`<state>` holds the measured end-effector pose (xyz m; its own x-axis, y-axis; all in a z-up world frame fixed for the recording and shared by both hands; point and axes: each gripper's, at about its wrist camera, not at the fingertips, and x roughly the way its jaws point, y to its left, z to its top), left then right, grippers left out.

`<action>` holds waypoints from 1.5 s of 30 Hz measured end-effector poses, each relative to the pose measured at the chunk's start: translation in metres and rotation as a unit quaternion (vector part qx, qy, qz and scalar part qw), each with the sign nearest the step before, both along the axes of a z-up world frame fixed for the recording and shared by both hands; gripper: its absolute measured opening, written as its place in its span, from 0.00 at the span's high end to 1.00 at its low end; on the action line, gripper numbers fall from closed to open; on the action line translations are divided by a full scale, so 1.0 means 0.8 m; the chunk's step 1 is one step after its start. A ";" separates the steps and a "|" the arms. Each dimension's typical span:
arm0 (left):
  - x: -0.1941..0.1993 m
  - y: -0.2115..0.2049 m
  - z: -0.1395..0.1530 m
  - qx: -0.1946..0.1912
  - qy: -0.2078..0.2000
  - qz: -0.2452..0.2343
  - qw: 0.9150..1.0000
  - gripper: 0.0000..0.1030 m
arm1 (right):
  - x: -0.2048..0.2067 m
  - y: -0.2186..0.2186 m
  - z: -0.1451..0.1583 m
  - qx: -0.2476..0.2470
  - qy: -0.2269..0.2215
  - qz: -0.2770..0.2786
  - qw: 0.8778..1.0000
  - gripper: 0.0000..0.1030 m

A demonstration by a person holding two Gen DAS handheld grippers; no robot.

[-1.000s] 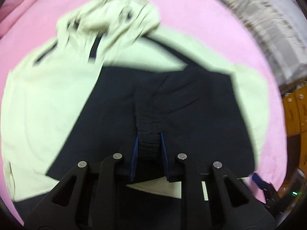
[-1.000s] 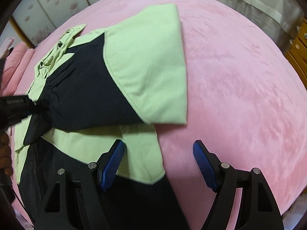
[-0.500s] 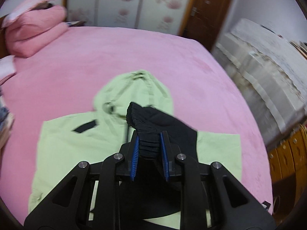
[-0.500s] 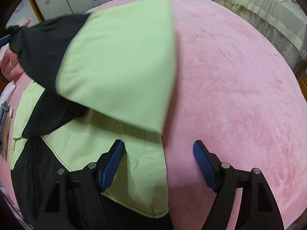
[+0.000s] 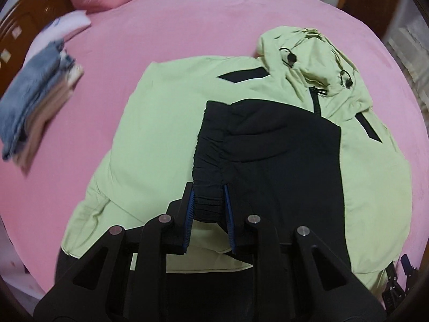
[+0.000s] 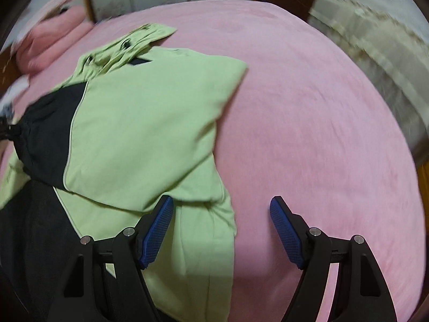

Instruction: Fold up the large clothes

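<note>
Left wrist view: the left gripper points steeply down, its blue pads pinched on the black ribbed cuff of the jacket's sleeve, laid across the pale green jacket spread on the pink bed. The hood lies far right; folded clothes sit far left. The right gripper hangs wide open, holding nothing, over the jacket's right edge, with bare bedding to its right.

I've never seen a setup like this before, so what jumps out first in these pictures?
A big pale green and black hooded jacket spread across a pink bed. The left gripper pinches the jacket's black elastic cuff, its sleeve folded over the chest. The right gripper hangs open at the jacket's edge.
</note>
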<state>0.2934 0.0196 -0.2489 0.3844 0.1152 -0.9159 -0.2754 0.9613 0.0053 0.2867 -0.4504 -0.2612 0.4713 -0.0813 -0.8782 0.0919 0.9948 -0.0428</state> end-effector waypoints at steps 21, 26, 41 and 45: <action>0.012 -0.007 -0.028 0.041 0.023 -0.030 0.998 0.82 | -0.003 -0.063 -0.016 0.233 0.036 -0.154 0.960 0.84; 0.033 0.024 -0.019 0.139 0.067 0.037 0.987 0.82 | -0.018 -0.051 0.021 0.134 0.013 -0.146 0.980 0.84; 0.027 -0.115 -0.068 -0.024 0.122 -0.109 0.986 0.57 | 0.064 0.117 0.026 0.294 0.056 0.018 0.954 0.94; 0.042 -0.081 -0.072 -0.037 0.105 -0.088 0.990 0.69 | 0.082 0.125 -0.002 0.304 0.084 0.020 0.949 0.94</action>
<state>0.3268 -0.0450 -0.3066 0.1928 -0.0075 -0.9812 -0.1042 0.9942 -0.0281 0.3524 -0.3503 -0.2629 0.3128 0.4792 -0.8201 0.0969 0.8428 0.5294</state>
